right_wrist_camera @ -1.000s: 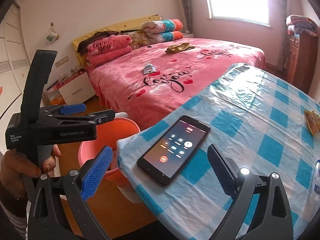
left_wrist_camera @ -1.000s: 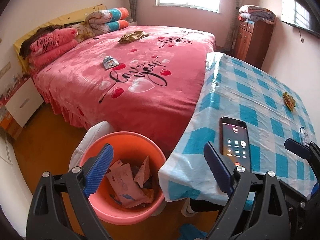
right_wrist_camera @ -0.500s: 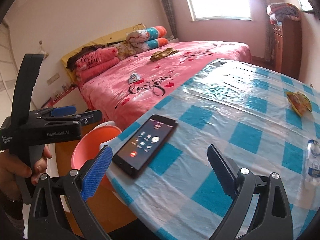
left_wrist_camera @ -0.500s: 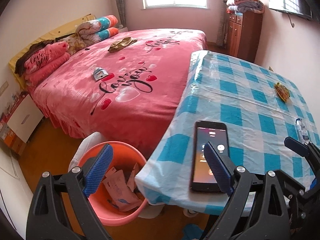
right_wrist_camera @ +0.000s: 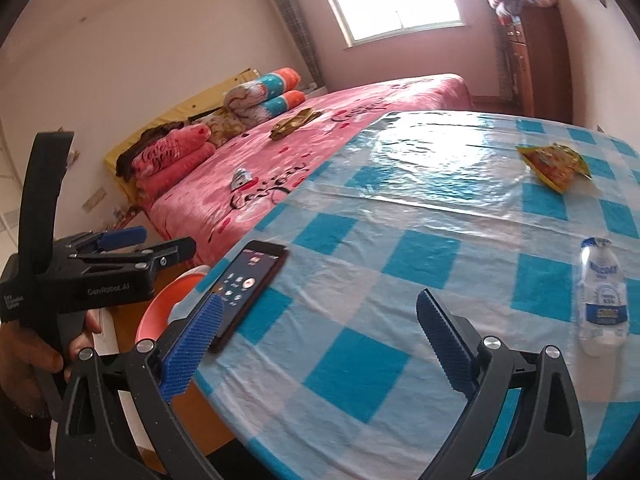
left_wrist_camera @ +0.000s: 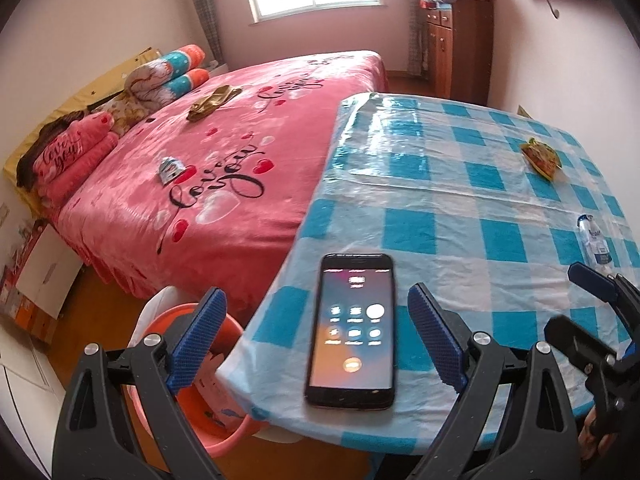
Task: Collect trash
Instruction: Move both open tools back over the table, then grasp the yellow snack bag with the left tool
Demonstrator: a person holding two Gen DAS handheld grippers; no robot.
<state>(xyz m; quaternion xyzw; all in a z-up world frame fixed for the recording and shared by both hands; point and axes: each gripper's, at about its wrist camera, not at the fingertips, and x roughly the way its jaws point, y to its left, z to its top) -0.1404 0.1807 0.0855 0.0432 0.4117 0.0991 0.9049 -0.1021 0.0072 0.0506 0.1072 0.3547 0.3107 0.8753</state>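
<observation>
My left gripper [left_wrist_camera: 316,340] is open and empty above the near edge of the blue-checked table [left_wrist_camera: 440,184]. My right gripper [right_wrist_camera: 320,344] is open and empty over the table. An empty plastic bottle [right_wrist_camera: 602,292] lies on the table at the right; it also shows in the left wrist view [left_wrist_camera: 595,240]. A yellow snack wrapper [right_wrist_camera: 554,164] lies farther back on the table and shows in the left wrist view [left_wrist_camera: 541,156]. An orange bucket [left_wrist_camera: 224,432] with paper trash stands on the floor by the table. A small wrapper [left_wrist_camera: 170,169] and an olive crumpled item [left_wrist_camera: 214,101] lie on the pink bed.
A black phone [left_wrist_camera: 352,330] with a lit screen lies on the table's near edge between my left fingers. The pink bed [left_wrist_camera: 224,168] lies to the left of the table. A wooden cabinet [left_wrist_camera: 456,48] stands at the back wall. A nightstand [left_wrist_camera: 44,276] is at the far left.
Both grippers have moved to the right, from above the bucket toward the table. The bottle and snack wrapper have come further into view. Both grippers stay open.
</observation>
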